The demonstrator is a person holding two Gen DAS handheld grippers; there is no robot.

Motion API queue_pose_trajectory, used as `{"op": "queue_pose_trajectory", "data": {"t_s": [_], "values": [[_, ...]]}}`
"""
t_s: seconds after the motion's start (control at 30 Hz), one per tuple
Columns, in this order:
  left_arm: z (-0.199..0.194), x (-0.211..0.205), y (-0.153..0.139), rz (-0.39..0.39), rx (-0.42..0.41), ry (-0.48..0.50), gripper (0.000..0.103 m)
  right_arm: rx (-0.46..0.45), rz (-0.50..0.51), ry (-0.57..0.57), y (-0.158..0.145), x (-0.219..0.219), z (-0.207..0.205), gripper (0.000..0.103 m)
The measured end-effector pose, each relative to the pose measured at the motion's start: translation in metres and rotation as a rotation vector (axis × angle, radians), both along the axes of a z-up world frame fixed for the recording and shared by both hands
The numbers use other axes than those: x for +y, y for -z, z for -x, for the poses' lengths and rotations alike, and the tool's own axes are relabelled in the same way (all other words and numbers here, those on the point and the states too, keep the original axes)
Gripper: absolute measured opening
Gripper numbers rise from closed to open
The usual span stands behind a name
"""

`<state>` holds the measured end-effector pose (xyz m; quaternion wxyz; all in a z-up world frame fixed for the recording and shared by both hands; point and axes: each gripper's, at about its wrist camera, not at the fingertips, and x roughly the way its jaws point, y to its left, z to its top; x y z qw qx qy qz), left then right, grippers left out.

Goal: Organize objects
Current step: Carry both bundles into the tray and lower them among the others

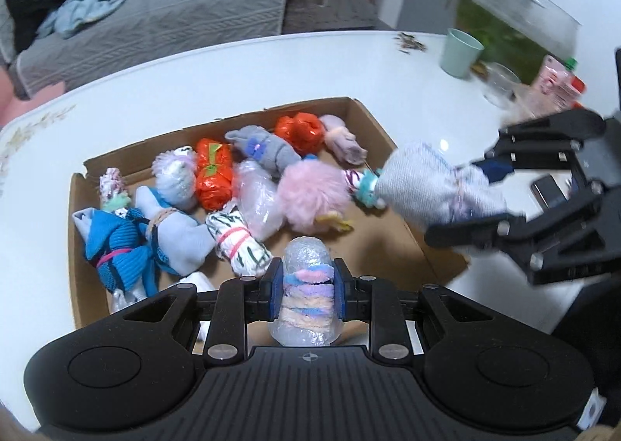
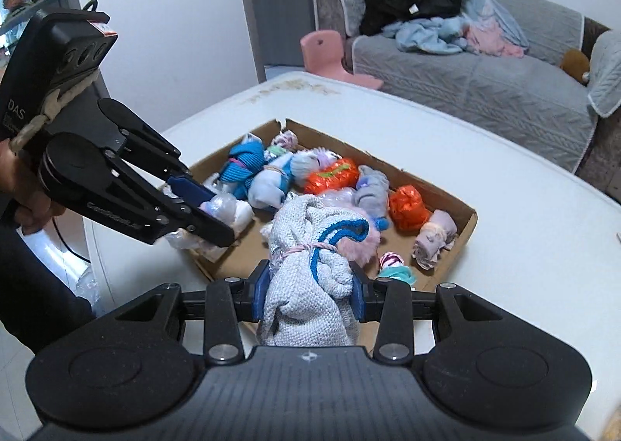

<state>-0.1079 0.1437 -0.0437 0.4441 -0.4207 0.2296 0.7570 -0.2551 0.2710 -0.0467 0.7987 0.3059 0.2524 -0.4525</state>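
Observation:
A shallow cardboard box on the white table holds several rolled sock and cloth bundles. My left gripper is shut on a plastic-wrapped pastel striped bundle above the box's near edge; it also shows in the right wrist view. My right gripper is shut on a grey knitted bundle with blue trim, tied with a pink band, held over the box's near side. In the left wrist view the right gripper holds that grey bundle over the box's right edge.
A green cup, a glass and a pink packet stand at the table's far right. A grey sofa with piled clothes lies beyond the table, with a pink chair beside it.

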Motion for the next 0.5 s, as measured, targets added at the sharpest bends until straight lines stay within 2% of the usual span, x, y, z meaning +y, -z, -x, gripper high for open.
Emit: {"op": "queue_pose_trajectory", "data": {"t_s": [0.1, 0.5], "values": [[0.002, 0.005, 0.004, 0.008, 0.024, 0.005, 0.031, 0.004, -0.013, -0.007, 0.002, 0.001, 0.001, 0.037], [0.011, 0.009, 0.031, 0.074, 0.008, -0.013, 0.031, 0.03, -0.08, -0.014, 0.017, -0.01, -0.007, 0.037]]}}
